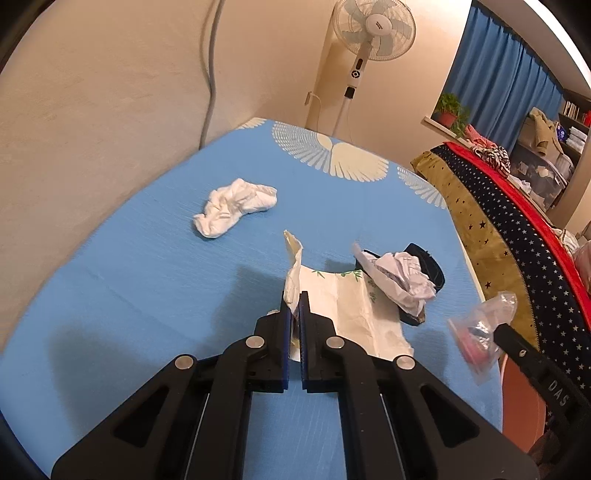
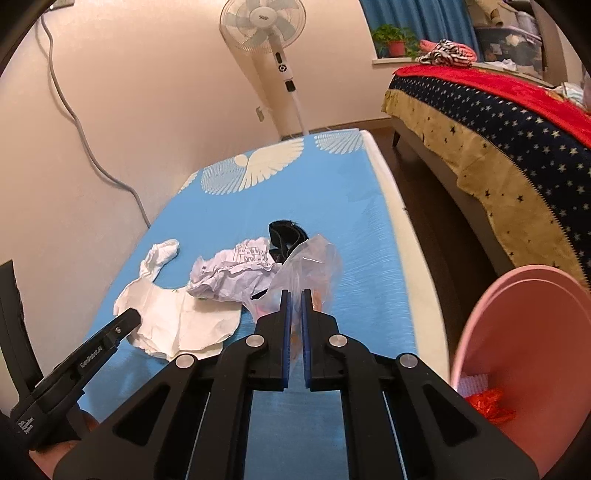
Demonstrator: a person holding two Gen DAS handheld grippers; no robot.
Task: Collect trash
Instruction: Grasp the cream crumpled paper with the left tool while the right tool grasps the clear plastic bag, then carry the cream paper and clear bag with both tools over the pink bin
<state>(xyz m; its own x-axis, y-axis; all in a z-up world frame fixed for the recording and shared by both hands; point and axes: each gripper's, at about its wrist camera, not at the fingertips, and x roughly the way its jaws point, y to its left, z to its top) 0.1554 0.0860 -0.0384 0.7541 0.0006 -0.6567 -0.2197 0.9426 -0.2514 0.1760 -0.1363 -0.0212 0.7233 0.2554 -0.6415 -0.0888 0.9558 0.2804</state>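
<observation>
on the blue desk lie four pieces of trash. the left tongs pinch one flat white wrapper mid-desk; the right tongs clamp one clear plastic bag near the right edge. one crumpled paper and one white tissue wad lie loose. one pink bin stands off the right edge.

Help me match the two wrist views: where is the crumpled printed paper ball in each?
Left wrist view: crumpled paper ball, right of centre, partly over a black object.
Right wrist view: same ball, left of centre.
Shared landmark: standing fan.
</observation>
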